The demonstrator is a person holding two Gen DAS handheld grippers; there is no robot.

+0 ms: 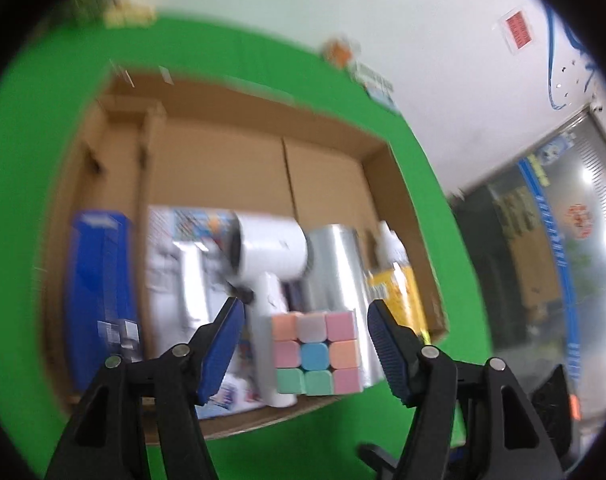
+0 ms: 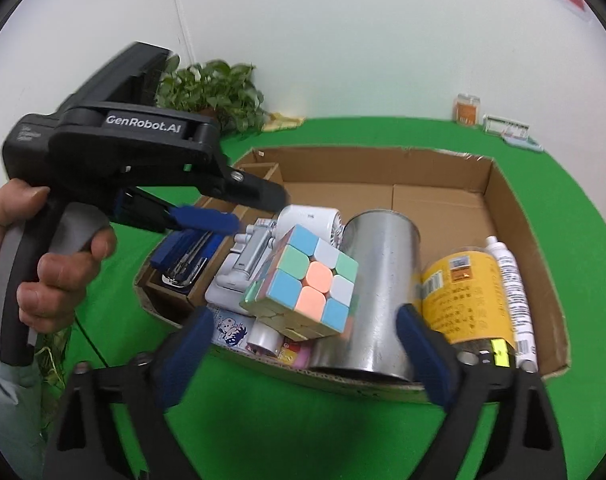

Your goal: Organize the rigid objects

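Note:
A pastel puzzle cube [image 2: 303,280] lies tilted on top of other items in a shallow cardboard box [image 2: 515,208]. My right gripper [image 2: 303,314] is open wide just in front of it, with both blue pads clear of the cube. In the left wrist view the cube [image 1: 317,354] appears between the fingers of my left gripper [image 1: 306,306], with a gap on each side. The right wrist view shows the left gripper [image 2: 255,210] up and to the left of the cube, open and holding nothing.
The box also holds a white hair dryer [image 1: 271,248], a metal tin [image 2: 379,280], a yellow can [image 2: 463,296], a white tube [image 2: 511,280] and a blue box [image 1: 99,280]. A plant [image 2: 215,92] and an orange jar [image 2: 468,109] stand at the back of the green table.

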